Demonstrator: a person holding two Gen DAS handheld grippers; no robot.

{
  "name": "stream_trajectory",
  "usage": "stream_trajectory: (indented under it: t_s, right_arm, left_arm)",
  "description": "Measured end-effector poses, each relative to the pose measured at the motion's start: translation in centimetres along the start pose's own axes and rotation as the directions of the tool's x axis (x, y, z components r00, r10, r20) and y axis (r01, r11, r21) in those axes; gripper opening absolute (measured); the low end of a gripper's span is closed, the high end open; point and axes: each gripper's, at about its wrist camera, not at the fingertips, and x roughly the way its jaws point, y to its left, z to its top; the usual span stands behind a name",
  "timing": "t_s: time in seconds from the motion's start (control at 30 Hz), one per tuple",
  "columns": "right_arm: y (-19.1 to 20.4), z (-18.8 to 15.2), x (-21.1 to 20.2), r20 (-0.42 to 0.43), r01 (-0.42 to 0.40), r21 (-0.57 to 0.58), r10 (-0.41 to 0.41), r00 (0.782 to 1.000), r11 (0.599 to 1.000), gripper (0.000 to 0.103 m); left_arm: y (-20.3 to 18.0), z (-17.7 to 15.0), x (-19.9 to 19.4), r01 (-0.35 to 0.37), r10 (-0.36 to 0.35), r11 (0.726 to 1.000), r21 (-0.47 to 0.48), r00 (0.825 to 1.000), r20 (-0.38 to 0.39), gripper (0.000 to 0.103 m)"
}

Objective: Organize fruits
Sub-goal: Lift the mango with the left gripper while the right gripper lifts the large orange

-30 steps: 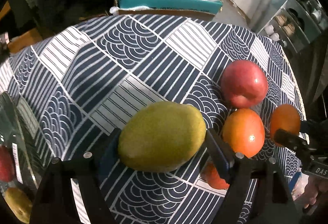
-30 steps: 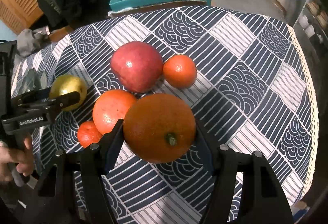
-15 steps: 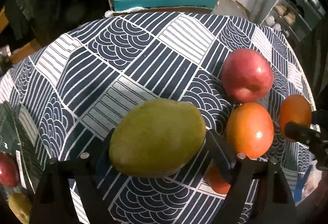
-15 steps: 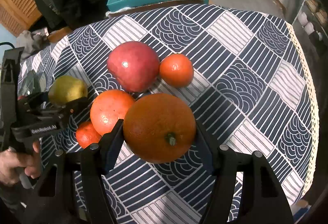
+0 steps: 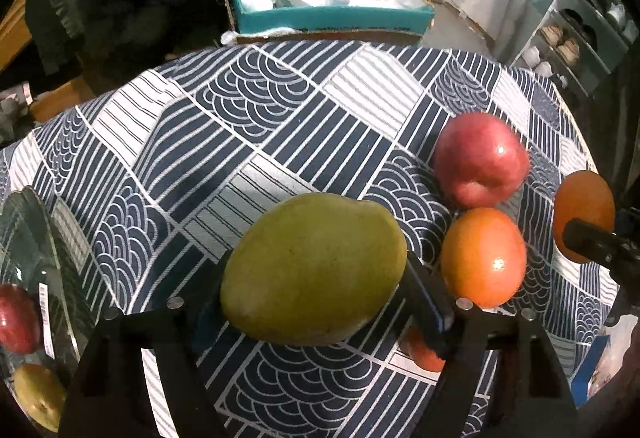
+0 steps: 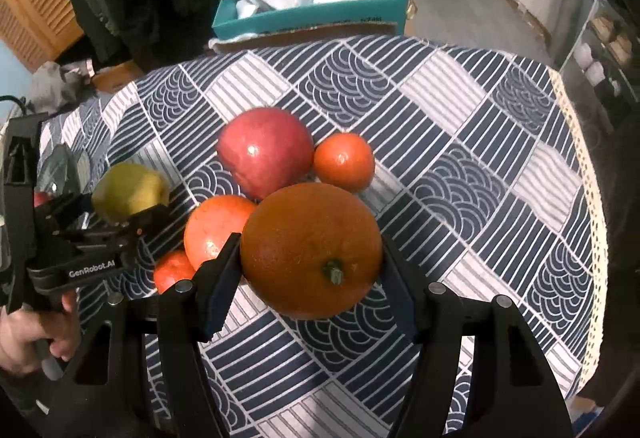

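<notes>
My left tongs clasp the mango, long axis crosswise between the pads, low centre of frame. My right tongs grip the orange, nearer the fruit cluster on the tabletop.

Far half of tablecloth bare, open passage. Right side bare out to lace edge. Apple, tangerine, tomato cluster mid-table, touching, no gap between. Teal box blocks beyond far edge. Clear container crowds near left.
</notes>
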Motion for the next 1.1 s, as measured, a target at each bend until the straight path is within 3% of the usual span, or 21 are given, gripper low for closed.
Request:
stream_trajectory:
  t_s: [0.7,1.1]
  right_arm:
    - [3.4,1.8,-4.7,0.153,0.01,-0.06,-0.001,0.988,0.998,0.066]
    - [6.2,2.6,-7.7,0.227,-0.003,-0.098,0.025,0.974,0.995,0.066]
  left_arm:
    - [1.1,0.4,-9.0,0.045,-0.038,0.998,-0.049,0.99,0.136,0.08]
    - [2.7,-0.2,-13.8,0.023,-0.01,0.998,-0.061,0.977,0.215,0.08]
